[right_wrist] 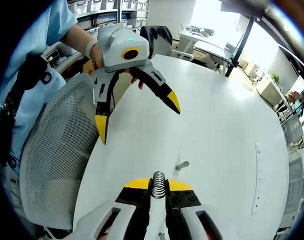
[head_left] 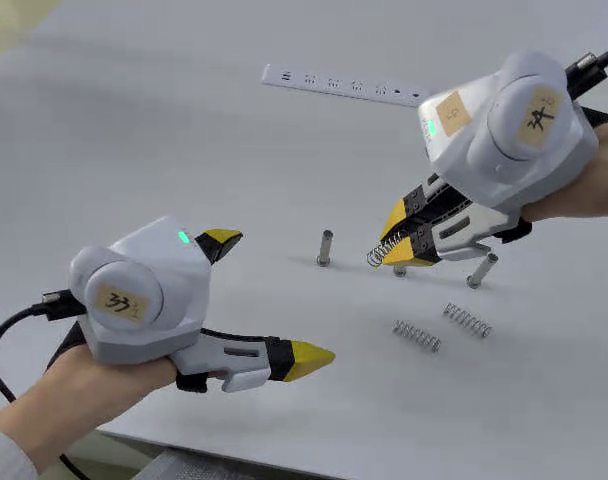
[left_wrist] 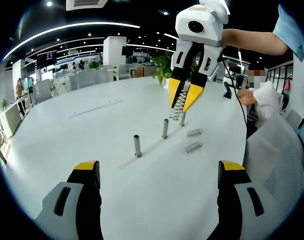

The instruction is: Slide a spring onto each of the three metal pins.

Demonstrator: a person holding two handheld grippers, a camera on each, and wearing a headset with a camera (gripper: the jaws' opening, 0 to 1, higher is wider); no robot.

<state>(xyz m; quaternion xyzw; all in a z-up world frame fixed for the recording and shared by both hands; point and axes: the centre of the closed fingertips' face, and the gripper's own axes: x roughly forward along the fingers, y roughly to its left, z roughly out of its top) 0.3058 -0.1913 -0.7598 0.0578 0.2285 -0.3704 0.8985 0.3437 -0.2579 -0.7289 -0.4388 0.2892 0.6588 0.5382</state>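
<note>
The right gripper (head_left: pixel 402 238) has its fingers pinched on a spring (head_left: pixel 381 253) that looks light and squishy, so I'd grab gently near its end; left gripper (head_left: pixel 269 298) is spread and empty.

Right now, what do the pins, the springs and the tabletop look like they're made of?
Pins: dull grey cylinders with a soft sheen, probably steel, unpainted.
Springs: thin bright wire coils, likely steel; one spring sits clamped in the right tongs.
Tabletop: smooth matte white; laminate or paint, can't tell.
</note>
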